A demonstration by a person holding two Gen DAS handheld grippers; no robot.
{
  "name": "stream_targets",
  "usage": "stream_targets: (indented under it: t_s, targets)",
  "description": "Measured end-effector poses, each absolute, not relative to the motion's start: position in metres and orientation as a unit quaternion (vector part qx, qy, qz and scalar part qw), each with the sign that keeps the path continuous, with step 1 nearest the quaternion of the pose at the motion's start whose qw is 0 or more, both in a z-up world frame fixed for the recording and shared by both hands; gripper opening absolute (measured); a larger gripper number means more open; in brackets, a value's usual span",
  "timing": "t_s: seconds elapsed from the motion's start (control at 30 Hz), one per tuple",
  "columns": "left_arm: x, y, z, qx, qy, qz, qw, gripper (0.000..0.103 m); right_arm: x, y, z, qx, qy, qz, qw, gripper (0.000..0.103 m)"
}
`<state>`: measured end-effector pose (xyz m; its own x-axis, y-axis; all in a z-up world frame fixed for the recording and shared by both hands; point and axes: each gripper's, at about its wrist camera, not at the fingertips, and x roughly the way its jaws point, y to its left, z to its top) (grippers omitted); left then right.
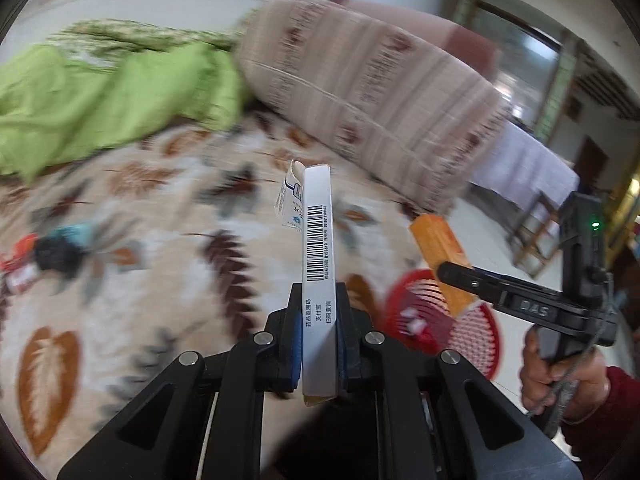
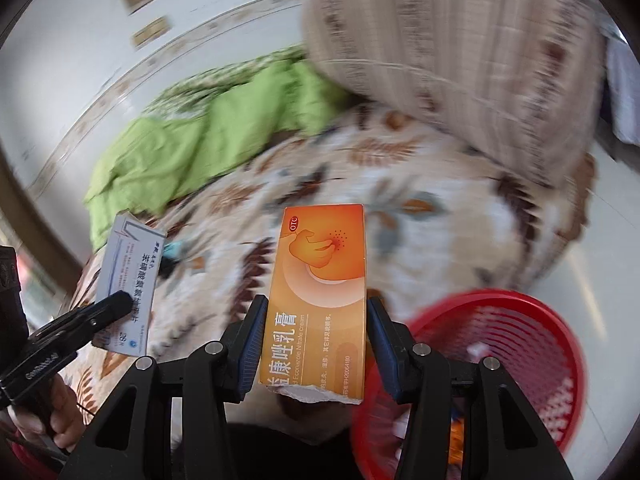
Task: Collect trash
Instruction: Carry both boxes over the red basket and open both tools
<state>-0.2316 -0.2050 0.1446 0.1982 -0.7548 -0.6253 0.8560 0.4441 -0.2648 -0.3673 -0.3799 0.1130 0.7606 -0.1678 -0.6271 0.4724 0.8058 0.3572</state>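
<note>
I hold two empty medicine cartons over the bed. My left gripper [image 1: 318, 344] has its fingers clamped on the narrow edges of a white box [image 1: 318, 280], barcode side up. My right gripper [image 2: 316, 344] has its fingers pressed against the sides of an orange cream box [image 2: 320, 292], torn end toward me.

The red basket [image 2: 520, 344] sits low at the right of the right view, just beside the orange box, so I judge the step in hand is the drop. To do it well I would bring each box fully over the rim before letting go, orange first since it is nearer, and keep the left box clear of it.

The left view alone shows more litter [image 1: 24, 264] at the left edge, on the leaf-patterned bedspread [image 1: 160, 288]. The right view alone shows the white box's printed face.
</note>
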Motion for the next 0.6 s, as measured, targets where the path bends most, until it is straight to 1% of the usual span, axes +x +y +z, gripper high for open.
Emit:
stream_targets:
  t_s: [0.1,0.23,0.27,0.3,0.33,0.37,0.4,0.43,0.6]
  targets:
    - [-0.256,-0.250,0.138,0.081,0.384,-0.567,0.725,0.013,-0.409,-0.408,0.109,0.279,0.292,-0.224,0.887,0.053]
    - [-0.291,-0.299,0.121,0.111,0.402,-0.589,0.692,0.013,-0.447,-0.435,0.097,0.312,0.289,-0.259,0.867,0.054]
    - [-0.296,-0.307,0.118,0.117,0.407,-0.590,0.688,0.013,-0.453,-0.439,0.093,0.319,0.291,-0.264,0.862,0.056]
    - [-0.300,-0.316,0.113,0.121,0.413,-0.589,0.684,0.017,-0.458,-0.443,0.089,0.328,0.293,-0.266,0.858,0.057]
    - [-0.303,-0.322,0.109,0.123,0.421,-0.587,0.681,0.028,-0.462,-0.446,0.085,0.334,0.296,-0.266,0.854,0.057]
    - [-0.303,-0.327,0.107,0.122,0.427,-0.584,0.679,0.033,-0.465,-0.449,0.081,0.337,0.297,-0.267,0.852,0.057]
    - [-0.303,-0.328,0.107,0.120,0.429,-0.581,0.681,0.042,-0.468,-0.452,0.079,0.339,0.301,-0.274,0.848,0.058]
    - [-0.303,-0.326,0.108,0.118,0.429,-0.579,0.684,0.044,-0.471,-0.454,0.078,0.343,0.301,-0.276,0.846,0.058]
    - [-0.291,-0.296,0.122,0.102,0.423,-0.545,0.717,0.045,-0.475,-0.456,0.088,0.338,0.278,-0.261,0.860,0.058]
